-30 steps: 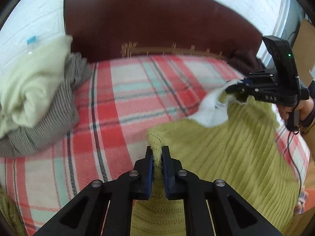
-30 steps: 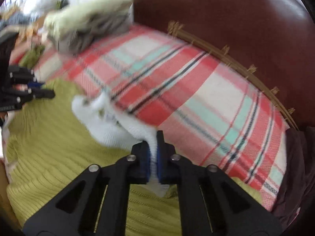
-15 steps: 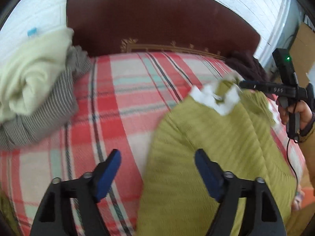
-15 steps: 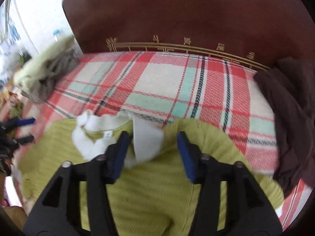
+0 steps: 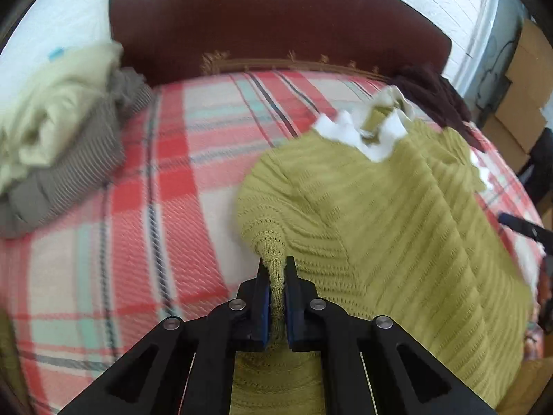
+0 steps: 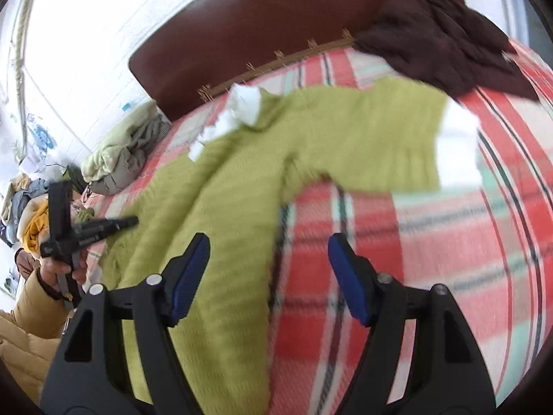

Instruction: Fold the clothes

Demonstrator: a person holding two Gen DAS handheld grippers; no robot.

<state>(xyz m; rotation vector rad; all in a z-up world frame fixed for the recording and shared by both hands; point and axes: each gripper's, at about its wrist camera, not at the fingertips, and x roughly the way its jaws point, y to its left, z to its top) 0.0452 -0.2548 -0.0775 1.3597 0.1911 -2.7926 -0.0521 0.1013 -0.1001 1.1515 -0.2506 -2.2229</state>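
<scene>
While the left hand-held gripper (image 5: 276,273) is clamped on a pinch of the green knit sweater (image 5: 397,228), near what looks like the end of a sleeve or a shoulder fold, the right hand-held gripper (image 6: 269,269) has its jaws apart and opening wider, with nothing pressed between the pads. The sweater lies spread on the bed's plaid cover (image 5: 145,186), its white collar (image 5: 363,135) toward the dark headboard (image 5: 276,24) and its hem toward the person. Seen from the right wrist, the body of the sweater runs as 1 long band from the collar down toward the lower left of the view, and 1 sleeve (image 6: 380,145) stretches away to the right, crosswise to that band, with its white cuff (image 6: 459,148) near a dark brown garment (image 6: 439,38). The open right jaws straddle the sweater's side edge, where green knit meets plaid. That outstretched sleeve lies ahead of the right hand-held gripper and well apart from the left one, so the right hand is likely the nearer for bringing it across the body. A pile of pale and striped clothes (image 5: 58,145) sits at the far left of the bed.
</scene>
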